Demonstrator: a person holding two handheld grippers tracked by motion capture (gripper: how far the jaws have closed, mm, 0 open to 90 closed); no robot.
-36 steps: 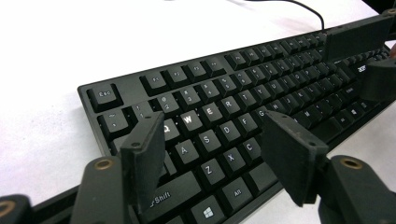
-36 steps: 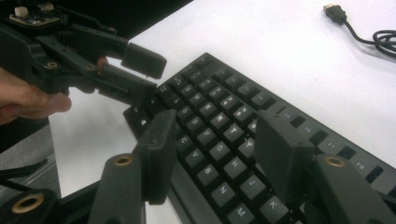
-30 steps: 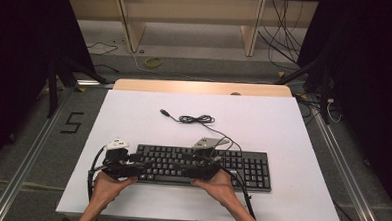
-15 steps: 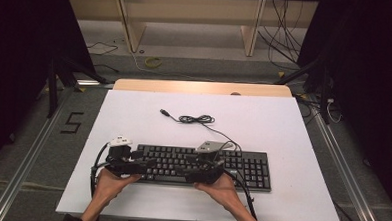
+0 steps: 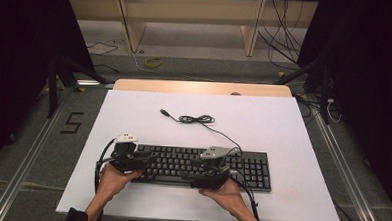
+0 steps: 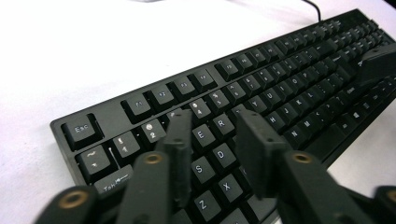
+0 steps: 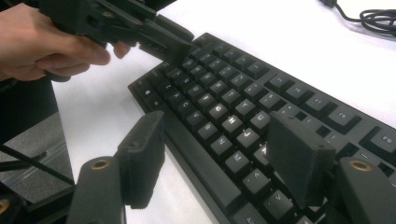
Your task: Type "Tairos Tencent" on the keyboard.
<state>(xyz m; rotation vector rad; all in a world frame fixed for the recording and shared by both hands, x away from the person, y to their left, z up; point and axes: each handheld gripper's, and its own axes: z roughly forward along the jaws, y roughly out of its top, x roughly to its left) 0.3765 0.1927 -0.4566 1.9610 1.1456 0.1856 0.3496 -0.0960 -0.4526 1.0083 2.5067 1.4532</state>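
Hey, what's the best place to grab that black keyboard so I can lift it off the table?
Grip the keyboard by its two short ends, one gripper coming in from each side. It lies flat, long and thin, so end grips probably keep it level; keep clear of the cable at its far edge.

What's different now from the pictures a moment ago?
Not much. The left gripper has just been closing its jaws partway, hovering over the letter keys with nothing held between them. The right gripper has just been opening a bit wider, straddling the front edge of the keyboard. Both hands stayed about where they were. The keyboard, its coiled cable and the white table did not move.
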